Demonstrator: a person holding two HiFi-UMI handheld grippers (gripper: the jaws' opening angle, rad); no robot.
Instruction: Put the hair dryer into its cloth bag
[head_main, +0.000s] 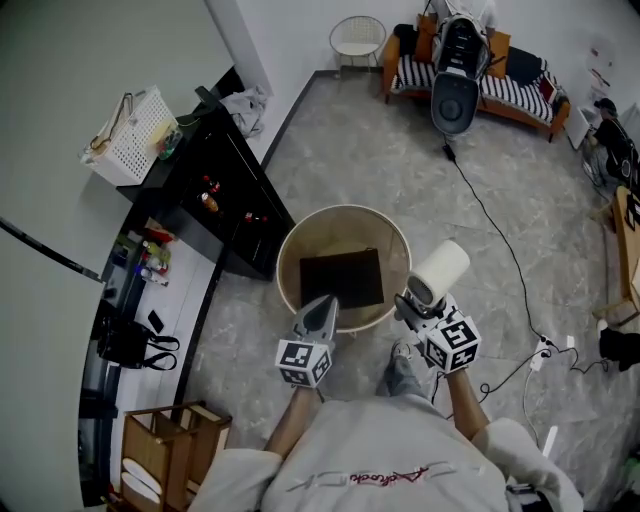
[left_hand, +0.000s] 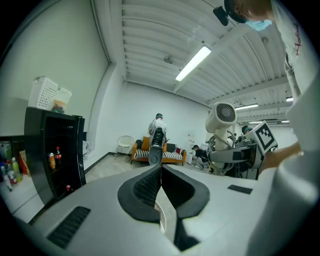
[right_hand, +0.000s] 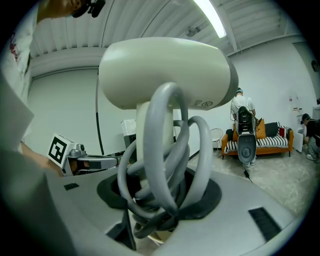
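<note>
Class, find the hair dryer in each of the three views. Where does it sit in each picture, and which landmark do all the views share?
Head view: the hair dryer is just right of centre.
Left gripper view: the hair dryer is at upper right, with its round grille facing the camera.
Right gripper view: the hair dryer fills the centre, with its cord coiled round the handle.
Shared landmark: the striped sofa.

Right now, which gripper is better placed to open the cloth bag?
The left gripper. Its jaws are shut on nothing at the cloth bag's near edge; the right gripper is clamped on the hair dryer and its coiled cord.
</note>
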